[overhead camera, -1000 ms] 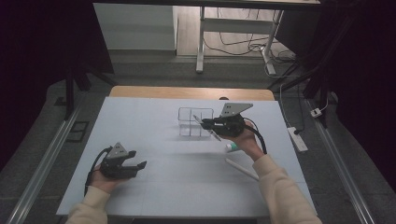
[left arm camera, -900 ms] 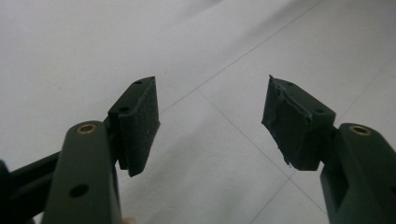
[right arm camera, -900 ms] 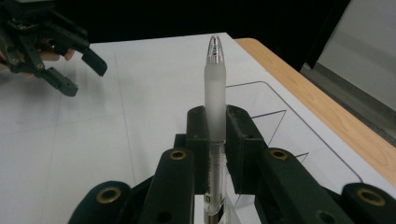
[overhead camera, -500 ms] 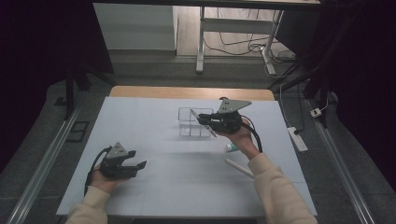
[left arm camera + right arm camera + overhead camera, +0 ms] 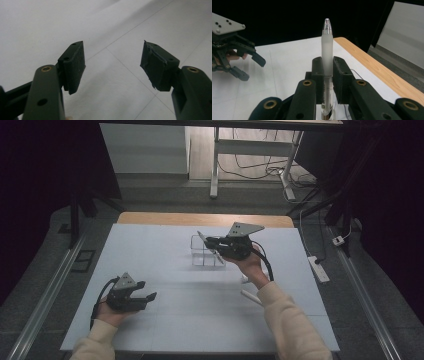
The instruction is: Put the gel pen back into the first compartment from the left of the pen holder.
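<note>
Right tongs grasp a pen above the clear rack; left tongs rest released. Next, probably lower the pen into a compartment.

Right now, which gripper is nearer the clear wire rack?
Right. The right gripper, shut on a pen, hovers at the rack; the left gripper sits open, well toward the near-left.

**Pen carried up over the wire rack**

The right gripper was raised from the table beside the clear wire rack and swung leftward above it. The frosted pen, clamped between its jaws, was lifted along and was tilted toward the rack's far left corner.
</note>
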`<action>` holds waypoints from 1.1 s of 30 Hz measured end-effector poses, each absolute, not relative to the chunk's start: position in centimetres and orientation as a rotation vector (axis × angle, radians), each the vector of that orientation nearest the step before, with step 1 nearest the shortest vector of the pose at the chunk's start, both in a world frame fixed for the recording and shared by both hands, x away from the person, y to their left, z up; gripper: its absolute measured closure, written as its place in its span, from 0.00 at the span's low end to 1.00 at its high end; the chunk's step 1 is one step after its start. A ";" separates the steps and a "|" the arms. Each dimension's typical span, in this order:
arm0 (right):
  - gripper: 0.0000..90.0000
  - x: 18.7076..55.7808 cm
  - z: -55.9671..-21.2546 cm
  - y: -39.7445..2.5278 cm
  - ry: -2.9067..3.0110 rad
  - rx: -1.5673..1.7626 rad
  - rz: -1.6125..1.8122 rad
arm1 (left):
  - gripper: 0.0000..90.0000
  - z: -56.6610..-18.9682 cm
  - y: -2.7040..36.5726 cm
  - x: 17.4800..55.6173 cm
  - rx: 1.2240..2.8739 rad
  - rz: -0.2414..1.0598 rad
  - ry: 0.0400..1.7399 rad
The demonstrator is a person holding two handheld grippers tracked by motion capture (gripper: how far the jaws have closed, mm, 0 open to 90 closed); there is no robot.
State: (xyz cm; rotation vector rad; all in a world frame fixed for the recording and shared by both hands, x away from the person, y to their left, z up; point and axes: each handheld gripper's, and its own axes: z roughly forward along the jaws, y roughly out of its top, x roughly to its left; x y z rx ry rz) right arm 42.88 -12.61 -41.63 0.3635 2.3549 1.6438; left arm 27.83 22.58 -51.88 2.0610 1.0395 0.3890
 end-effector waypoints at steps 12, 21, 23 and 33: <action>0.88 42.9 -40.9 -11.4 2.322 0.363 1.680 | 0.40 -51.9 22.4 27.8 2.067 0.391 1.035; 0.88 43.1 -40.2 -10.8 2.297 0.370 1.696 | 0.40 -51.9 22.6 27.9 2.061 0.385 1.038; 0.88 43.1 -40.0 -10.5 2.296 0.365 1.691 | 0.40 -52.0 22.6 27.9 2.061 0.385 1.039; 0.88 43.5 -39.5 -9.4 2.280 0.370 1.715 | 0.40 -52.0 22.7 27.9 2.060 0.386 1.040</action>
